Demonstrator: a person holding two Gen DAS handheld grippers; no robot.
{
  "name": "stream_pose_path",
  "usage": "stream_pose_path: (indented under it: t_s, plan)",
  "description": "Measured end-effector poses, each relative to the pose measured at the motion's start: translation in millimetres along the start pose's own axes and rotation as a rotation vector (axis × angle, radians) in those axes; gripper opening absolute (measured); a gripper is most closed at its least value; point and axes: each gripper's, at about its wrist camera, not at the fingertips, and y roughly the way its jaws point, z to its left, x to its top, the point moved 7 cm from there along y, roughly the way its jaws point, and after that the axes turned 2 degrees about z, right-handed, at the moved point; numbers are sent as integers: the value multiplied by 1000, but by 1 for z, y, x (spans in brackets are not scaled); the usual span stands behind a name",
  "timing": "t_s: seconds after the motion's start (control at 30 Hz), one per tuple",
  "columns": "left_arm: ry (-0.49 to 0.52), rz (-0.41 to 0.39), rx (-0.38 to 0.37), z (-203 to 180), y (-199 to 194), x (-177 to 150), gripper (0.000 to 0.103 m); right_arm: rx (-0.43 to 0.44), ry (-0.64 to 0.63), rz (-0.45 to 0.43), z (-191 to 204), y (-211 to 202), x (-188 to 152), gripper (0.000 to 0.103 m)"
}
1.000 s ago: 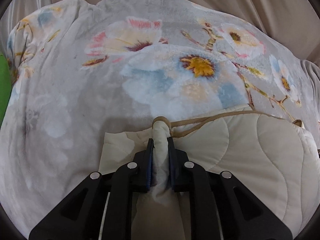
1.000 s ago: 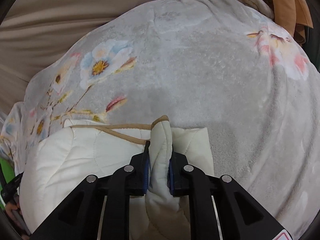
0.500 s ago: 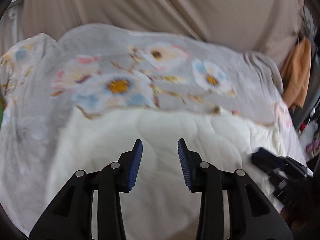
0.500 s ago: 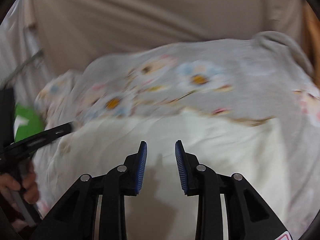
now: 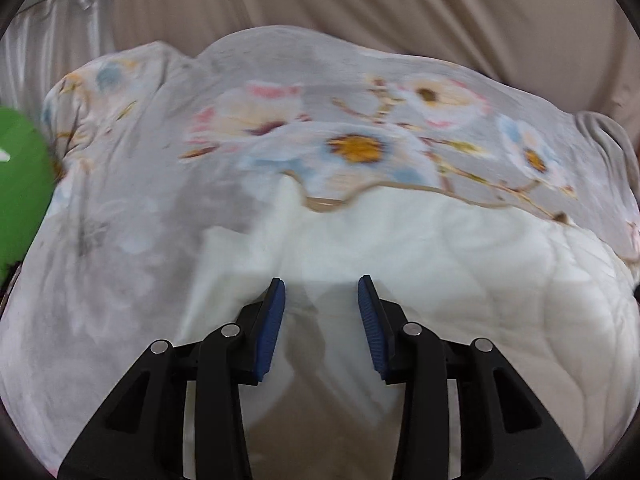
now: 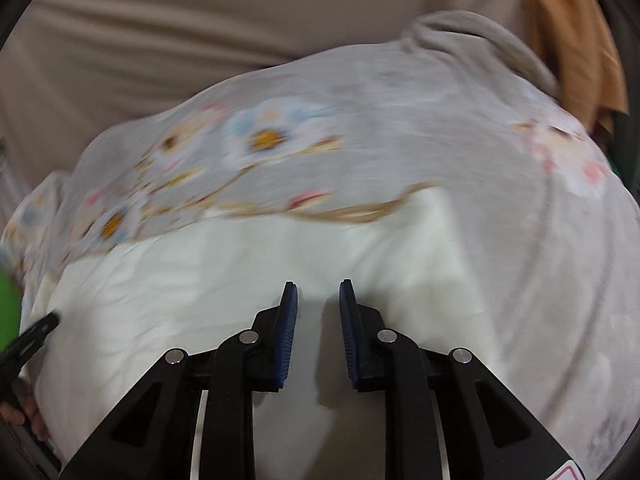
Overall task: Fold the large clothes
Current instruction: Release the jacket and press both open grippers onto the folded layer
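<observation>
A cream quilted garment (image 5: 460, 264) with tan trim lies spread on a grey floral blanket (image 5: 140, 208). My left gripper (image 5: 321, 292) is open and empty, hovering over the garment's left part. My right gripper (image 6: 318, 294) is open and empty over the same garment (image 6: 240, 264), near its right part. The tan trimmed edge (image 6: 360, 212) runs along the garment's far side. The left gripper's tip (image 6: 36, 330) shows at the left edge of the right wrist view.
The floral blanket (image 6: 520, 208) covers a bed. Beige fabric (image 5: 360, 4) hangs behind it. A green object (image 5: 20, 184) sits at the left edge. Orange cloth (image 6: 572, 28) hangs at the far right.
Both grippers let go of the garment's bunched edge and opened. They pulled back and now hover over the garment, which lies spread flat.
</observation>
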Motion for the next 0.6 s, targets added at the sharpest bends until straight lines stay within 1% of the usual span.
stream_pose_path:
  t_s: [0.07, 0.13, 0.27, 0.43, 0.5, 0.6]
  plan:
    - [-6, 12, 9, 10, 6, 2, 36, -8, 39, 8, -17, 4, 3, 18]
    - [12, 15, 25, 11, 15, 1, 37, -17, 33, 25, -21, 14, 0, 17]
    - [42, -6, 54, 4, 24, -8, 37, -47, -6, 20, -18, 30, -10, 17]
    - [34, -30, 38, 4, 30, -11, 37, -45, -1, -6, -18, 33, -17, 17]
    - [38, -44, 43, 3, 30, -12, 37, -53, -8, -14, -17, 34, -17, 18]
    - [44, -44, 54, 2, 31, -11, 37, -74, -23, 2, -15, 34, -15, 18]
